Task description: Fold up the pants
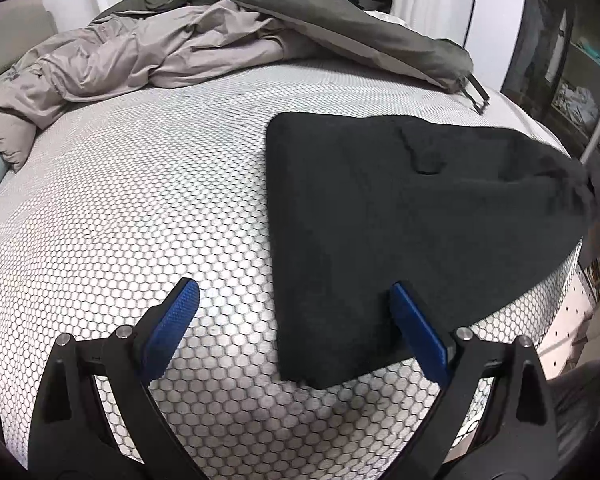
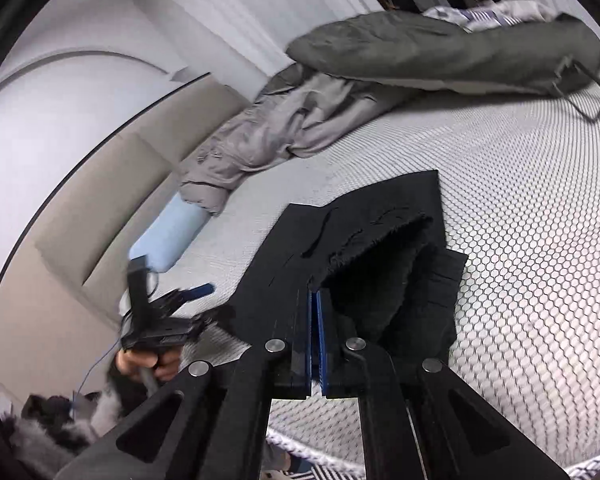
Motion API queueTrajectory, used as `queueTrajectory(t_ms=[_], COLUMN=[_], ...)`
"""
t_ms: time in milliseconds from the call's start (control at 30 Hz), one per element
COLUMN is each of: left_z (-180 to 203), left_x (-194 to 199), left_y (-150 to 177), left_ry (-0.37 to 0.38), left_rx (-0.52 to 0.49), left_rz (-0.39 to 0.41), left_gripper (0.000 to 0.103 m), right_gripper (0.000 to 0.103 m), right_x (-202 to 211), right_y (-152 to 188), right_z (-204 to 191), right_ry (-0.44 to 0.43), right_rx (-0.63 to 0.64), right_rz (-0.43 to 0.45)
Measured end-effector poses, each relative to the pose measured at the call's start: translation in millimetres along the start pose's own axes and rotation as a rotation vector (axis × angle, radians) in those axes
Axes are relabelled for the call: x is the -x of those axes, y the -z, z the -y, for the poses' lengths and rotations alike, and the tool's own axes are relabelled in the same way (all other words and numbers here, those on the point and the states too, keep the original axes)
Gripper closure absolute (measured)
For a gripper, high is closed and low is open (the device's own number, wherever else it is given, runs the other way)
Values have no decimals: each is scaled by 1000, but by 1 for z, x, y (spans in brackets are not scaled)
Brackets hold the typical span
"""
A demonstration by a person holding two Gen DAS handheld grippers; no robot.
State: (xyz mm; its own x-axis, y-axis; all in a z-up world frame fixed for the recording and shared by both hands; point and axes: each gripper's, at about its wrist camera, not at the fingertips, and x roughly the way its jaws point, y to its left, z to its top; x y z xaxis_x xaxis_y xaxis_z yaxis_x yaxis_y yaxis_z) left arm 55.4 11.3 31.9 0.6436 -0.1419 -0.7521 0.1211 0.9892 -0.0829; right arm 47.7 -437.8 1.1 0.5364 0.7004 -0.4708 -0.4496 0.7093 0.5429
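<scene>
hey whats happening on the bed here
A person with a claw in each hand is folding black pants on a honeycomb-patterned mattress. The right claw is shut on a raised edge of the pants. The left claw is open over their near edge, gripping nothing. A rumpled duvet lies behind.

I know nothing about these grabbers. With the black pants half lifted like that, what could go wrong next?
The right gripper is shut on only an edge of the pants, so the cloth may slip out as it lifts. The left gripper is open and pins nothing, so the folded stack could drag or come undone. The pants lie near the mattress edge and might slide off.
</scene>
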Motion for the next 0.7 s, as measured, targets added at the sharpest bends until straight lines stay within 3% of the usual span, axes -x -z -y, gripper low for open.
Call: queueTrajectory(t_ms=[67,133,200,333,467,533,700], left_z=[-3,-4,-1,8,16,19,28], left_x=[-2,-4,-7,-8,-9,-10,-15], left_y=[0,0,0,-2,-3,-2,-1], left_ry=[-8,-16,-19,-5,5,14,14], left_rx=[12,12,2,-23,-39,-46,-62], left_rz=[-6,-14,-23,-17,-16,-16,-31], left_gripper=[7,7,7,7,7,7,7], right_gripper=[101,100,100,95,77,77,77], right_x=[-1,-22,-41,-29,-11,-13,-33], right_y=[6,17,27,26,19,16,17], right_z=[3,22,47,57,57,59,61], right_ry=[83,195,229,144,62,9,34], right_rx=[33,34,-17,-75,-113,-140,-161], right_rz=[-33,-135,-226,-172,-112,-114,-167])
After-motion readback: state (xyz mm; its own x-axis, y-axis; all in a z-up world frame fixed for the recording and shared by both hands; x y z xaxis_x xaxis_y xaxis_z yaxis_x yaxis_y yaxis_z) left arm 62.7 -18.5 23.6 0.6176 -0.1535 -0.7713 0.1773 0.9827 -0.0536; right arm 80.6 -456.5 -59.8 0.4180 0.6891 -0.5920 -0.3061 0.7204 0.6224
